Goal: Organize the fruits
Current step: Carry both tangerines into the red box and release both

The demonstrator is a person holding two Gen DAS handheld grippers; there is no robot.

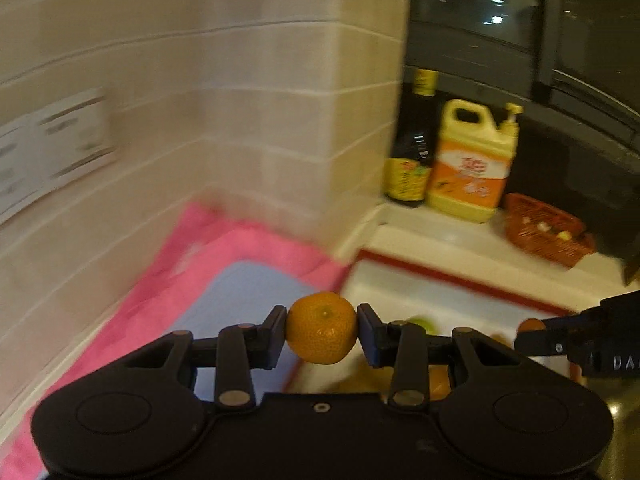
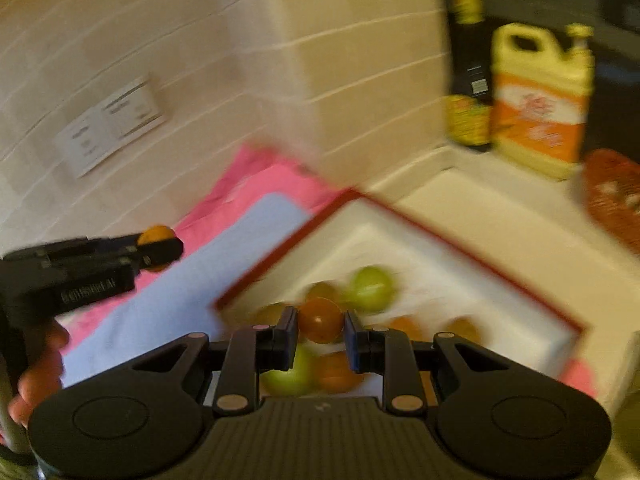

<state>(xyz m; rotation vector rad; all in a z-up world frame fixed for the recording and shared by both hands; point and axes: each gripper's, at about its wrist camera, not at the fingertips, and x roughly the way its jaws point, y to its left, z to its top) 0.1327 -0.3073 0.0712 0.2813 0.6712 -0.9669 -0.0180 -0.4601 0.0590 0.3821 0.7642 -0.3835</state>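
My left gripper is shut on an orange mandarin, held above the seam between a light blue mat and a white tray with a red rim. My right gripper is shut on a smaller orange-brown fruit over that tray, where several green and orange fruits lie. The right wrist view shows the left gripper with its mandarin at the left. The left wrist view shows the right gripper at the right edge. Both views are blurred.
The blue mat lies on a pink towel against a tiled wall. A dark bottle, a yellow detergent jug and an orange-red basket stand behind the tray. A hand shows at lower left.
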